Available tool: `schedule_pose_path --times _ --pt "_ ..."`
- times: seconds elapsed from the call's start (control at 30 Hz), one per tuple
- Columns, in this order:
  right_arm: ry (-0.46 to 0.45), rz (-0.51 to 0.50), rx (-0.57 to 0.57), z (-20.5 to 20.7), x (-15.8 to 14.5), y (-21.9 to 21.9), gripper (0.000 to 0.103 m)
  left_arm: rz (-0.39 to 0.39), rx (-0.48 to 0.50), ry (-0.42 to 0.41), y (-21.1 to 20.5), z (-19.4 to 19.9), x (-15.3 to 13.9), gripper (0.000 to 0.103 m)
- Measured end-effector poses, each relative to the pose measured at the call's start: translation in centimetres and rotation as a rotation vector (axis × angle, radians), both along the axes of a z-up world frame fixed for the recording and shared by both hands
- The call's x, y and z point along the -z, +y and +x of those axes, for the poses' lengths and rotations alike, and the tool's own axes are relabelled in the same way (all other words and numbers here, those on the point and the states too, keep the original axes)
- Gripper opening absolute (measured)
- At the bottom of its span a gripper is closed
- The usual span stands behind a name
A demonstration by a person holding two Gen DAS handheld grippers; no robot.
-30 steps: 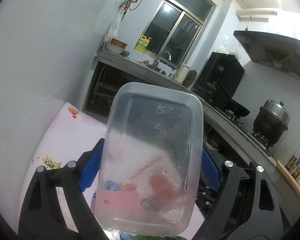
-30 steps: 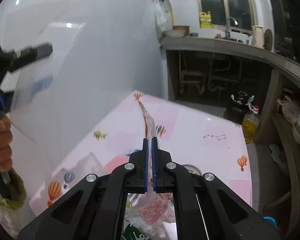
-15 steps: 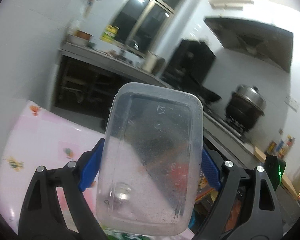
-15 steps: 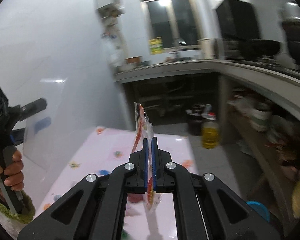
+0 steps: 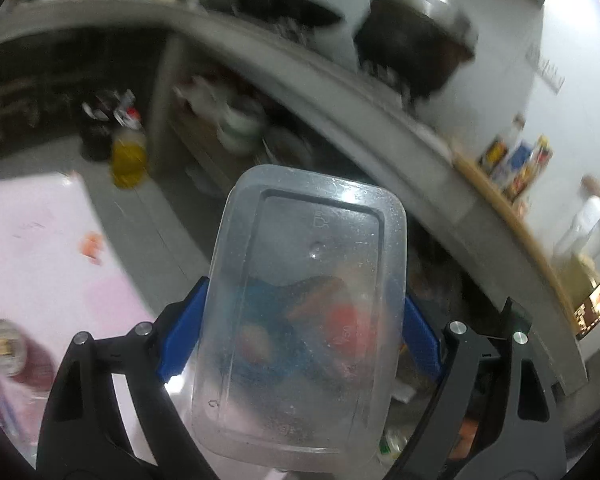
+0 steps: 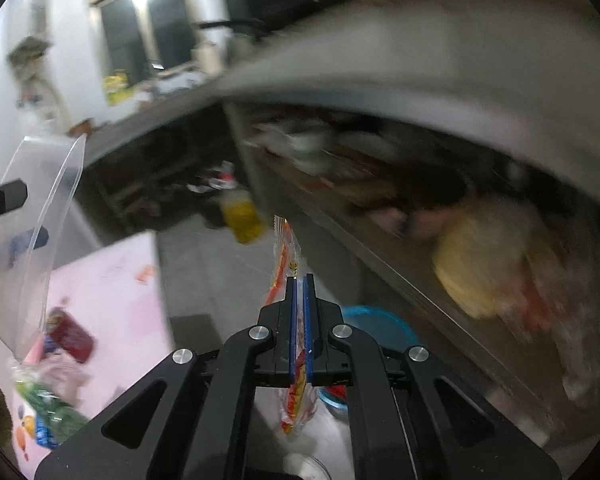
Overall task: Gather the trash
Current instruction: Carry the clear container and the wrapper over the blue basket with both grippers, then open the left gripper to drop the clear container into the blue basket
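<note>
My left gripper (image 5: pixel 300 320) is shut on a clear plastic food container (image 5: pixel 304 304), held upright in the air; its blue pads press both long sides. The container also shows at the left of the right wrist view (image 6: pixel 32 236). My right gripper (image 6: pixel 299 296) is shut on a clear plastic wrapper with red and orange print (image 6: pixel 283 256), which sticks up past the fingertips and hangs below them. A blue bin (image 6: pixel 380 328) with trash in it stands on the floor just right of my right gripper; it shows blurred through the container.
A pink patterned table (image 6: pixel 112 292) lies to the left with a dark red packet (image 6: pixel 70 334), a green wrapper (image 6: pixel 48 408) and a can (image 5: pixel 0 346). A grey concrete counter (image 5: pixel 340 96) with shelves runs across. A yellow oil bottle (image 6: pixel 242 216) stands on the floor.
Both grippers have swung right, away from the table, toward the counter shelves and the floor, each still holding its item. The blue bin has come into view.
</note>
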State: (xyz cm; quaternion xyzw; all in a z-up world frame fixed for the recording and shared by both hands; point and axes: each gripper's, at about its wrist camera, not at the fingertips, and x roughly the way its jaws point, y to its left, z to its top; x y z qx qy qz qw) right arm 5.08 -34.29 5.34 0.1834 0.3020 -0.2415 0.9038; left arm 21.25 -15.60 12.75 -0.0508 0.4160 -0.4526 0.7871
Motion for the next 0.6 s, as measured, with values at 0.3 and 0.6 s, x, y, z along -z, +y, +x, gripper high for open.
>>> schedule_pose_path --times 0.3,0.6 --pt "0.106 0.187 0.107 -0.9 9.8 -7.3 0.003 0.296 0.112 0.258 -14.3 2.6 12.3 0.083" --pt "0.166 0.259 0.152 1.9 15.9 -11.4 0.003 0.497 0.068 0.360 -20.9 6.2 22.4 0.083"
